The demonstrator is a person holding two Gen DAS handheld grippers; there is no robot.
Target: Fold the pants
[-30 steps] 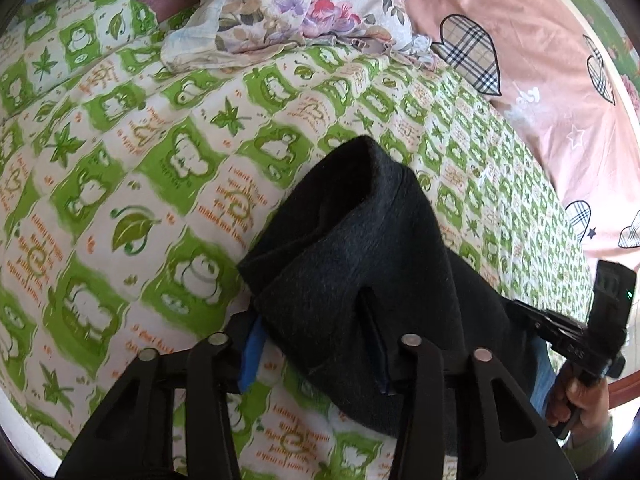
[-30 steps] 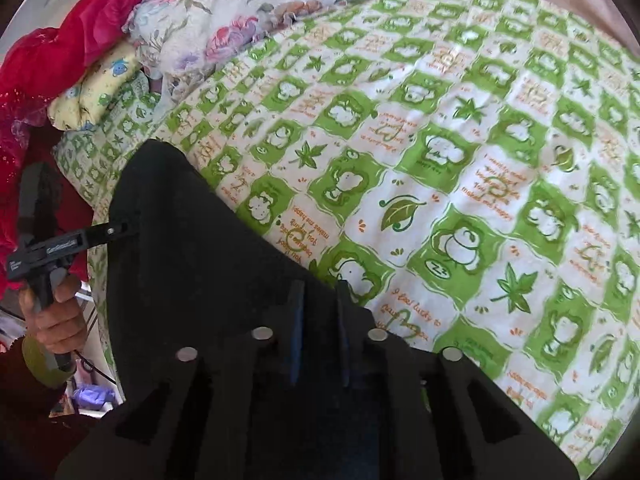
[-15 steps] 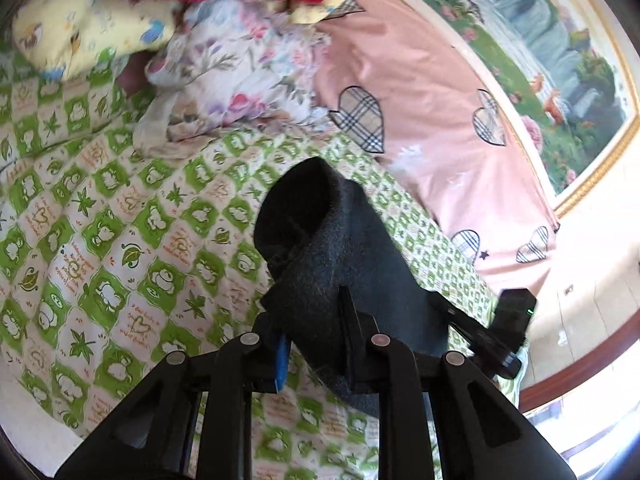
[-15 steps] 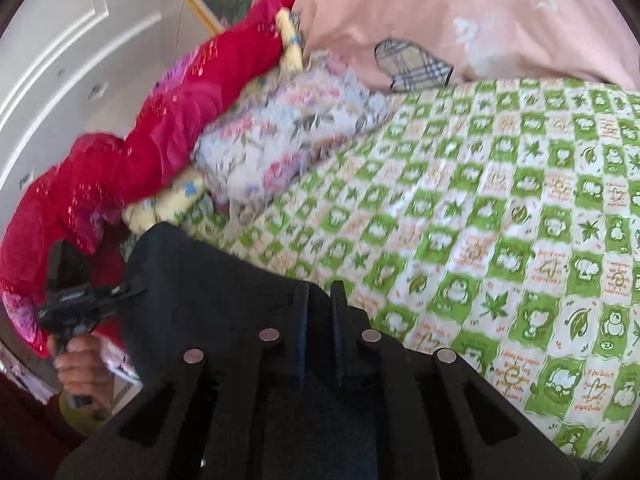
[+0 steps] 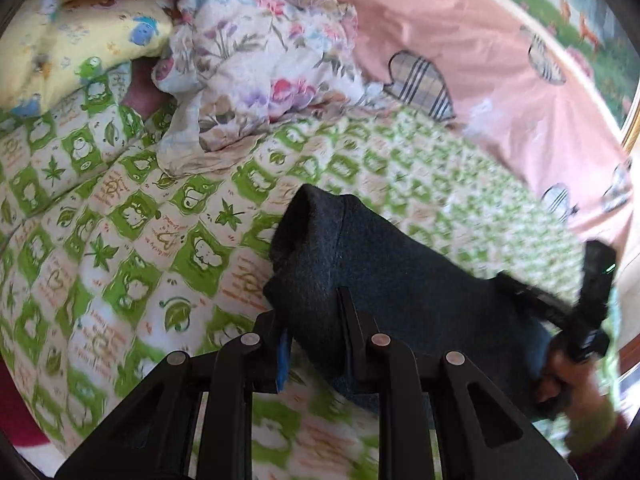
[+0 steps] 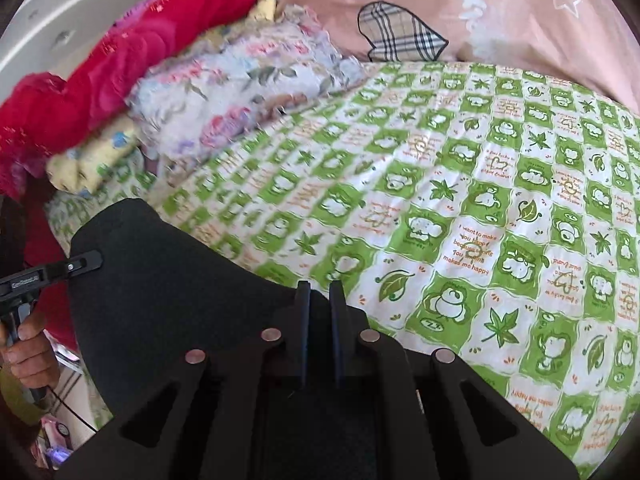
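Dark charcoal pants (image 5: pixel 384 280) hang in a span between my two grippers above the green-and-white patterned bed sheet (image 5: pixel 120 240). My left gripper (image 5: pixel 310 308) is shut on a bunched fold at one end, and a rounded hump of cloth stands up past its fingers. In the right wrist view my right gripper (image 6: pixel 320 286) is shut tight on the other end of the pants (image 6: pixel 160 280), with cloth draped over its base. Each view shows the other gripper in a hand: the right gripper (image 5: pixel 560 312) at the far right, the left gripper (image 6: pixel 60 270) at the far left.
A floral pillow (image 5: pixel 260 60) and a yellow cartoon pillow (image 5: pixel 80 40) lie at the head of the bed, with a red blanket (image 6: pixel 100 60) piled behind. A pink quilt with plaid hearts (image 5: pixel 460 40) runs along the far side. Open sheet (image 6: pixel 480 200) lies ahead.
The left jaws narrowed onto the pants fold. Both grippers lifted the pants off the sheet and tipped upward, then dipped back toward the bed.
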